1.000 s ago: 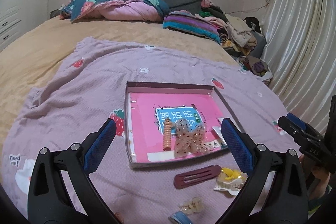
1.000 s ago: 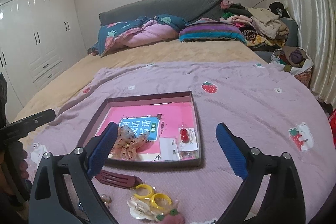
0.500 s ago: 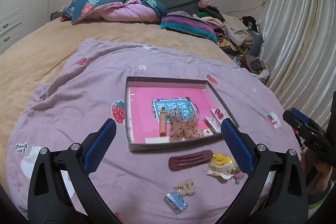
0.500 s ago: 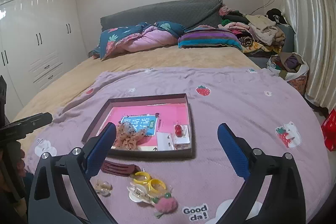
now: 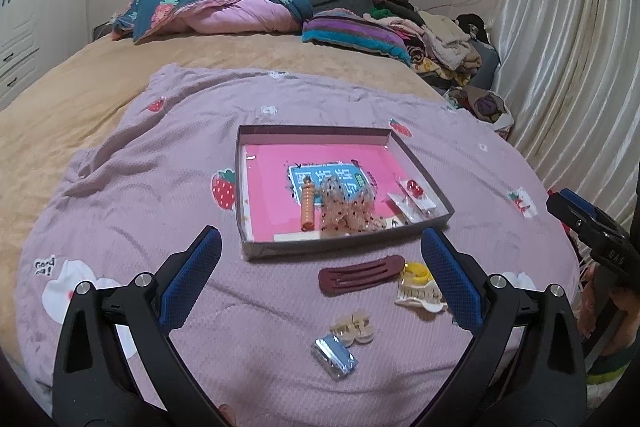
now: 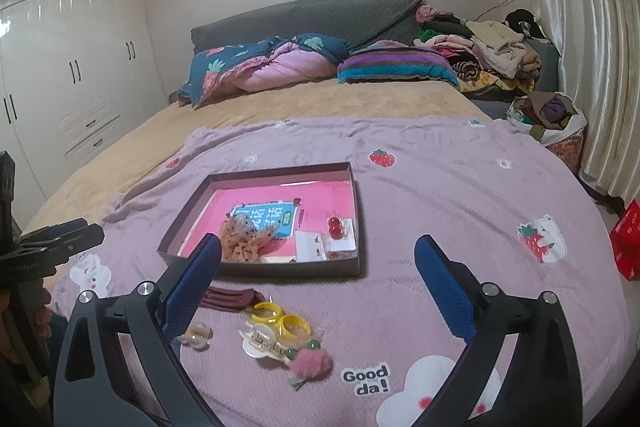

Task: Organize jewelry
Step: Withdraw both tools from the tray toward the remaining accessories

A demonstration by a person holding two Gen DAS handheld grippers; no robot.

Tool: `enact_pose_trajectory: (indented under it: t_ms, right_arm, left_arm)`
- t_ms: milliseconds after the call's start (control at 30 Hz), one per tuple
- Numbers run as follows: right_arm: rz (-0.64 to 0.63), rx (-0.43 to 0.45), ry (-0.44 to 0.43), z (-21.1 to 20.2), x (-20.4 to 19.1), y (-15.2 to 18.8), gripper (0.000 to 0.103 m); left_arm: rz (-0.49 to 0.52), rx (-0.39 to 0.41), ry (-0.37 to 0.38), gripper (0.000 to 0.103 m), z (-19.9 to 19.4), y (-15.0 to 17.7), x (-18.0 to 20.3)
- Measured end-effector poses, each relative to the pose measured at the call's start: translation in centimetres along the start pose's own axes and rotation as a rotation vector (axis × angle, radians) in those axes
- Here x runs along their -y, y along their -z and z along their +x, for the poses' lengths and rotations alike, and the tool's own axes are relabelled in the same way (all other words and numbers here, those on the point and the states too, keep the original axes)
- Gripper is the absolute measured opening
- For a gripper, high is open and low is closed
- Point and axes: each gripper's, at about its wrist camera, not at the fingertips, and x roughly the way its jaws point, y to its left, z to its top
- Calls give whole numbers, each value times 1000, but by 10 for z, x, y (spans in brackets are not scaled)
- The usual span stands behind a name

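A shallow pink-lined box lies on the purple blanket and holds an orange spiral tie, a dotted bow and carded red cherry pieces. In front of it lie a maroon hair clip, yellow rings, a cream claw clip, a small beige clip, a silver clip and a pink pom clip. My left gripper and right gripper hover above these loose pieces, both open and holding nothing.
The purple blanket covers the near end of a tan bed. Pillows and piled clothes sit at the headboard. A curtain hangs on the right, white wardrobes on the left, a clothes basket beside the bed.
Both grippers have pulled back and up from the box, so more loose clips show in front of it. The jaws stayed open.
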Motion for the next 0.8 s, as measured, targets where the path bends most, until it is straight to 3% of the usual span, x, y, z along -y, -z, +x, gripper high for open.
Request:
enact_pose_trajectory:
  t_ms: [800]
  right_arm:
    - [-98, -174, -49, 21, -26, 54, 97]
  left_arm:
    - [44, -125, -19, 93, 14, 53, 0]
